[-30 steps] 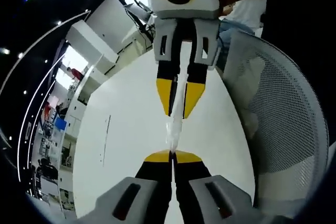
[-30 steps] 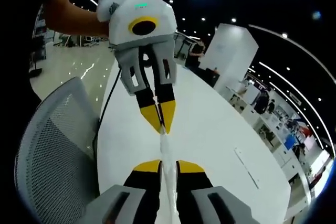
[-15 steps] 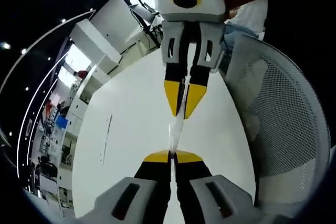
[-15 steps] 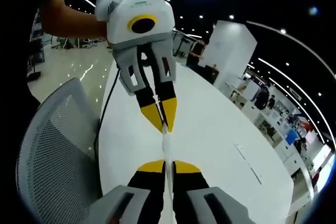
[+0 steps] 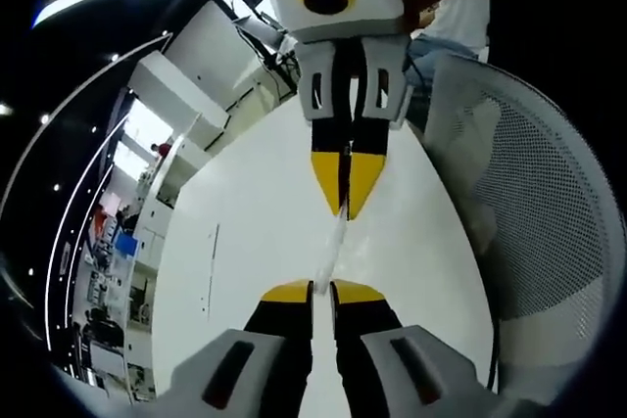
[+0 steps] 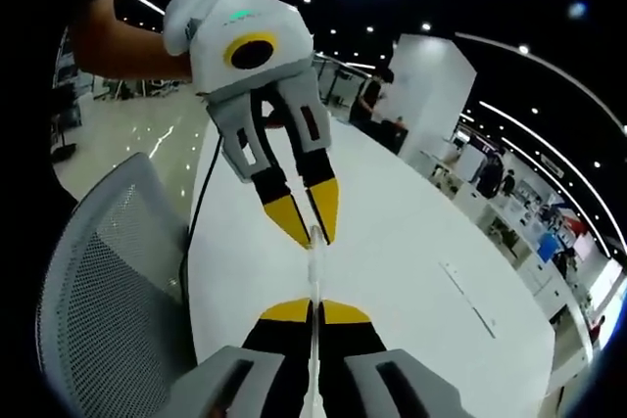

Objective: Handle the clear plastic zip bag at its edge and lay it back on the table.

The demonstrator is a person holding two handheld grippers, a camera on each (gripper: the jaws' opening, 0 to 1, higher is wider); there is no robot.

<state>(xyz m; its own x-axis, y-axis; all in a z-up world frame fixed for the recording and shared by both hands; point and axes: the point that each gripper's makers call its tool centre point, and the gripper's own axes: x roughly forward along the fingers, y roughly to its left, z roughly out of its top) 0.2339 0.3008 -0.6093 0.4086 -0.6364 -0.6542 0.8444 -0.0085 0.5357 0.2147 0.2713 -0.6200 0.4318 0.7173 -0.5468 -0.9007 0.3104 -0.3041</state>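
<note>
The clear zip bag [image 5: 333, 247] is stretched edge-on between the two grippers, above the white table [image 5: 245, 242]. Left gripper [image 5: 322, 291]: jaws parted slightly, bag edge between the tips. Right gripper [image 6: 314, 308]: jaws pressed onto the bag. A mesh chair [image 6: 108, 281] is seen beside the table.
</note>
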